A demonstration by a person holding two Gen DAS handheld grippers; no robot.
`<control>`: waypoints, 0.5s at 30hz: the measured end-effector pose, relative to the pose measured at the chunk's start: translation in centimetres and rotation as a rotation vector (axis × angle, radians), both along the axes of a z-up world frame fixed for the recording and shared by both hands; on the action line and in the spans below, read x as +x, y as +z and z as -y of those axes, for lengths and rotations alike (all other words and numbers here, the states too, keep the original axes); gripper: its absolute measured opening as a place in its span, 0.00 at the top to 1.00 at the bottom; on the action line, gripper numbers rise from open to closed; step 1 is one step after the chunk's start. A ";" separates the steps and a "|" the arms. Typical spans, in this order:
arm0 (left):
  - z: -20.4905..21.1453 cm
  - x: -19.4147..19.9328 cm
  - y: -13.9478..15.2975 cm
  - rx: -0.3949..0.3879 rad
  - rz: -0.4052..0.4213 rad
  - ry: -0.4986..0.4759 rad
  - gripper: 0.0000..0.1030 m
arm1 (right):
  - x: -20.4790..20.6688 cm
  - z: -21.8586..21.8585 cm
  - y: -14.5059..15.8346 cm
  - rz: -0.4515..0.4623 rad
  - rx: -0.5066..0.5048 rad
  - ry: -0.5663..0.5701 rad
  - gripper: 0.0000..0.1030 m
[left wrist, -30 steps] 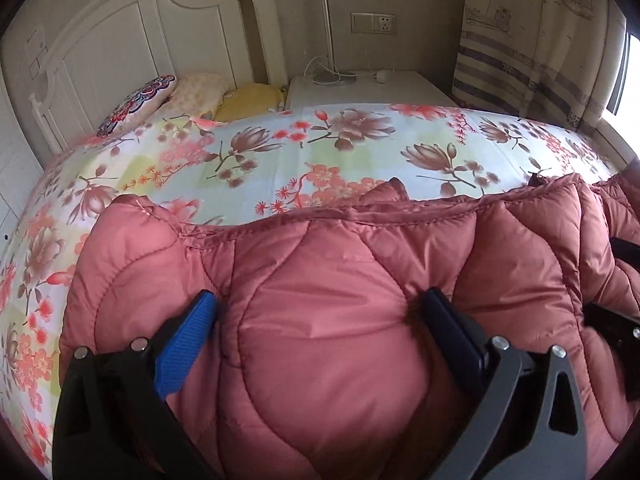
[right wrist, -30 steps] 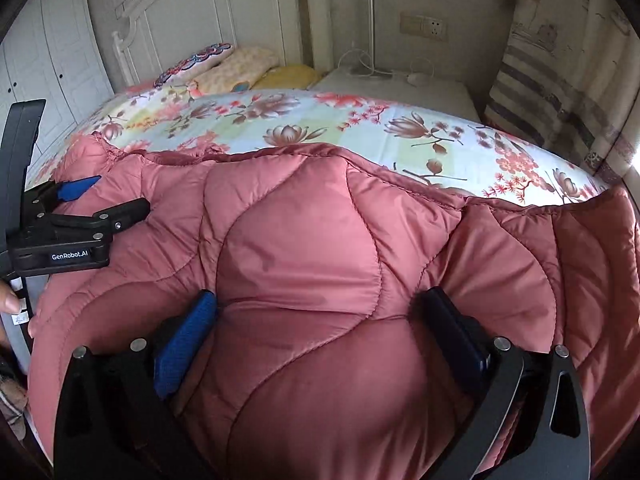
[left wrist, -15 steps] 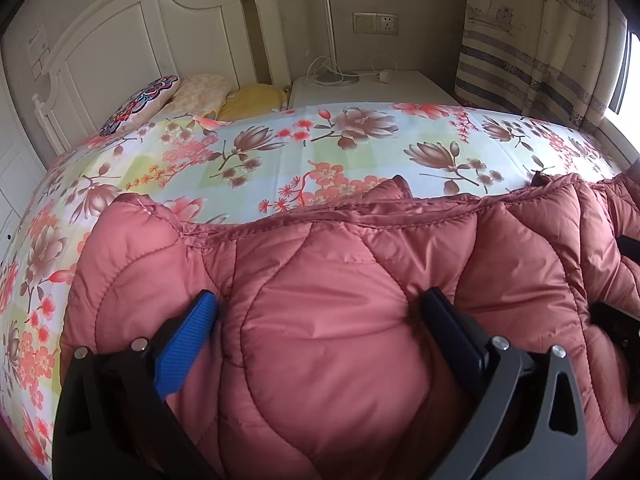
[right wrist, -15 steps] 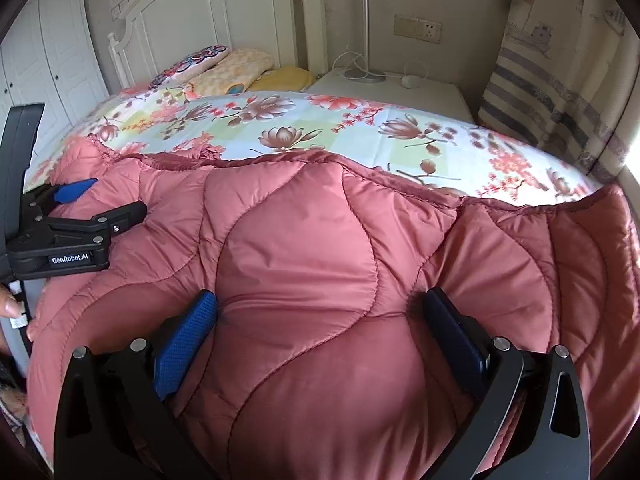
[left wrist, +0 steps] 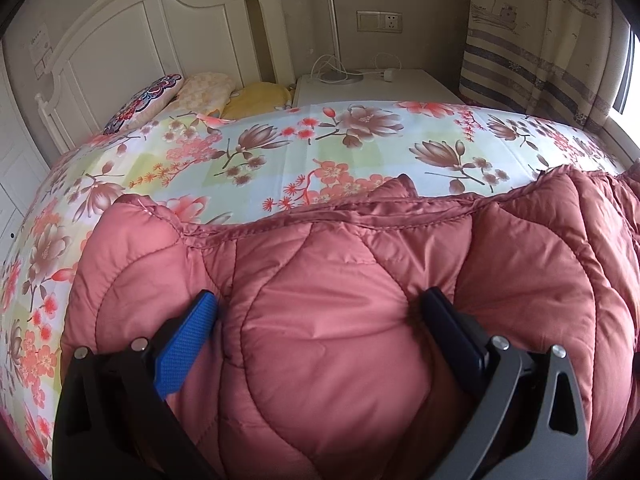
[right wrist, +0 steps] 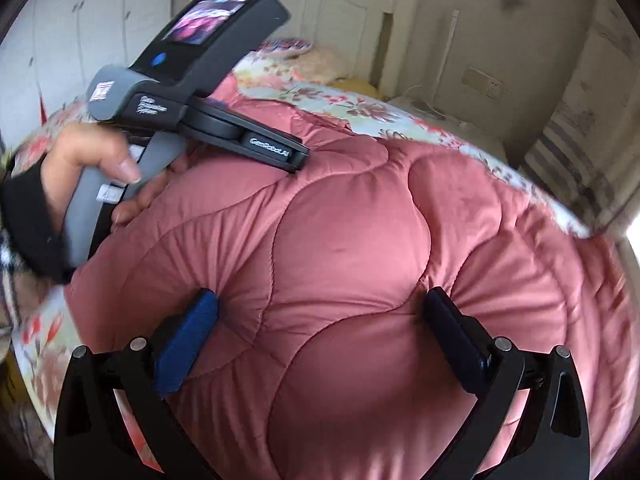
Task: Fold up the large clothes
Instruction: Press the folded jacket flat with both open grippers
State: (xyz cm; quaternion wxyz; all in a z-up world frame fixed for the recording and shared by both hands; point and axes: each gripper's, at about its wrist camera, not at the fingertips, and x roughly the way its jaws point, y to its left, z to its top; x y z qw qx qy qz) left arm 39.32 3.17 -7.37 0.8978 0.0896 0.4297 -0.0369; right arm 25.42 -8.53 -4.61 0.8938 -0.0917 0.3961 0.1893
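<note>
floral bedsheet (left wrist: pixel 280 152) under pink quilted coat (left wrist: pixel 340 320), white headboard (left wrist: pixel 132 28), both grippers' fingers (left wrist: pixel 188 336) clamping the coat

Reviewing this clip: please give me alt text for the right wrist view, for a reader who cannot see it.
The right gripper grips a bulge of a puffy pink quilted coat between its blue-padded fingers. At upper left, a hand holds the left gripper against the coat. Behind lie a floral bedsheet and white headboard, blurred.
</note>
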 end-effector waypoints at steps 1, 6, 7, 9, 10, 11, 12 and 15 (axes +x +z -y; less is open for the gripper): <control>0.0 0.0 0.0 0.003 0.001 0.000 0.02 | 0.0 0.2 0.6 -0.019 -0.003 -0.016 0.04; 0.0 0.0 0.0 0.000 0.001 0.001 0.02 | -3.1 1.7 3.2 0.104 0.033 -0.032 0.05; 0.0 0.0 0.0 -0.002 0.001 0.001 0.02 | -2.9 2.2 2.5 0.085 0.033 -0.040 0.05; 0.1 0.0 0.0 -0.004 0.001 0.001 0.02 | -2.0 2.8 -0.4 0.015 0.048 -0.037 0.04; 0.1 0.0 0.0 -0.001 0.001 0.002 0.02 | -2.0 3.2 -0.9 0.030 0.080 -0.037 0.04; 0.1 0.0 0.0 0.001 0.002 0.002 0.02 | -1.9 3.3 -0.9 0.020 0.092 -0.044 0.04; 0.1 0.0 0.0 0.002 0.002 0.002 0.02 | -1.9 3.2 -0.6 0.011 0.079 -0.052 0.04; 0.1 0.0 -0.1 0.002 -0.001 0.003 0.02 | -3.0 2.9 1.5 0.022 0.051 -0.076 0.05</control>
